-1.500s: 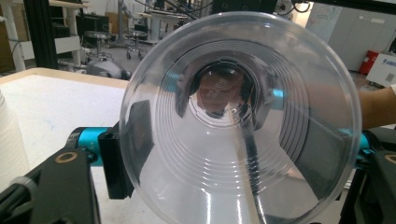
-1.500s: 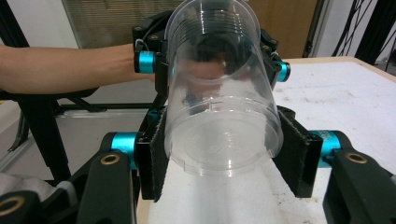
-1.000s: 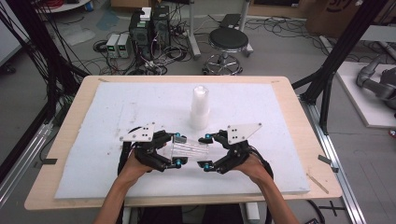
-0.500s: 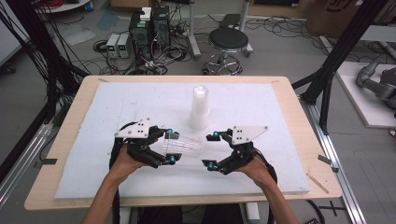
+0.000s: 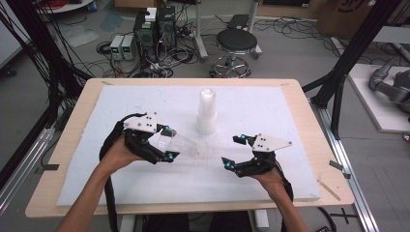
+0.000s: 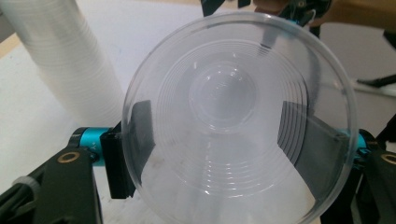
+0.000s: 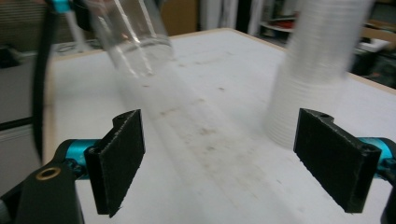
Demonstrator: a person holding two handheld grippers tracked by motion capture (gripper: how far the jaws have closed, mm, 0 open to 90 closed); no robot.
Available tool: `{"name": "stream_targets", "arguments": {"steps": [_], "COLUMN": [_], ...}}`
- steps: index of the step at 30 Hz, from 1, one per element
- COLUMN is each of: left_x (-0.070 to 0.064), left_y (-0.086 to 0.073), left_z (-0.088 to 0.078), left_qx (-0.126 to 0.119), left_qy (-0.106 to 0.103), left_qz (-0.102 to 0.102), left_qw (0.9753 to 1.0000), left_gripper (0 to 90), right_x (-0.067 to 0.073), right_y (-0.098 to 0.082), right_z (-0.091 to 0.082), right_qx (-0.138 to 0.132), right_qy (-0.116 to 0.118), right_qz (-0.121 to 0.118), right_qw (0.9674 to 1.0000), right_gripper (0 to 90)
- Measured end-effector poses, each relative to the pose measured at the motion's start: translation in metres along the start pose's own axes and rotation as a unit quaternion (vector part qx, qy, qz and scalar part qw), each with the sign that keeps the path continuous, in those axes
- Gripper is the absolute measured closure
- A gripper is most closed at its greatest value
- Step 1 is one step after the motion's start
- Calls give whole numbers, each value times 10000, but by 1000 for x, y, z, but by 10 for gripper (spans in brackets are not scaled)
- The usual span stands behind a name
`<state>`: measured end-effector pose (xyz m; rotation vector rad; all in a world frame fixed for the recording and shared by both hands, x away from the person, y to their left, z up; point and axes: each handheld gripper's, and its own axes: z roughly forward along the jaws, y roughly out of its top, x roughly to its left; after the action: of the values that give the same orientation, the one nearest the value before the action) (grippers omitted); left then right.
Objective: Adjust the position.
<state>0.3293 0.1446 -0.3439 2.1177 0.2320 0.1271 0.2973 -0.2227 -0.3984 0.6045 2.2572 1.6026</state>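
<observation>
At the left of the high view, the left gripper is clamped on a single clear plastic cup, which lies on its side in the grip, lifted off the white foam sheet that covers the table. The cup's closed base points toward the middle of the table. In the left gripper view the cup's open mouth faces the camera, and both black fingers press against its wall from outside (their dark pads show through the plastic).

Behind the gap between the two grippers stands the tall stack of clear cups, upright on the foam, well apart from the held cup. The same stack rises at the upper left in the left gripper view and at the right in the right gripper view.

At the right, the right gripper hovers low over the foam with its fingers spread wide and nothing between them; they have just been opening. The held cup shows ahead of it, tilted.
</observation>
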Motion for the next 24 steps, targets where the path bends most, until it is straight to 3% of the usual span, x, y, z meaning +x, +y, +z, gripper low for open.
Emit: {"name": "stream_targets", "arguments": {"steps": [4, 7, 11, 13, 16, 22, 24], "left_x": [6, 11, 15, 17, 20, 24, 24], "left_y": [12, 20, 30, 33, 40, 40, 40], "left_z": [0, 2, 5, 8, 9, 12, 14], "left_qx": [502, 843, 1405, 1544, 1915, 2088, 2210], "left_qy": [38, 12, -32, -38, -54, -29, -6], "left_qz": [127, 254, 412, 433, 545, 520, 543], "left_qw": [9987, 9961, 9892, 9870, 9800, 9766, 9738], "left_gripper": [266, 266, 266, 266, 267, 267, 267], "right_x": [-4, -6, -9, -11, -15, -22, -24], "right_y": [-13, -24, -36, -42, -51, -62, -64], "right_z": [-5, -8, -13, -17, -23, -32, -34], "right_qx": [54, 160, 301, 349, 348, 379, 382], "right_qy": [-562, -918, -1318, -1517, -1758, -2042, -2071], "right_qz": [152, 227, 299, 364, 475, 724, 771], "right_qw": [9983, 9954, 9904, 9871, 9827, 9755, 9745], "right_gripper": [161, 161, 161, 161, 161, 161, 161]}}
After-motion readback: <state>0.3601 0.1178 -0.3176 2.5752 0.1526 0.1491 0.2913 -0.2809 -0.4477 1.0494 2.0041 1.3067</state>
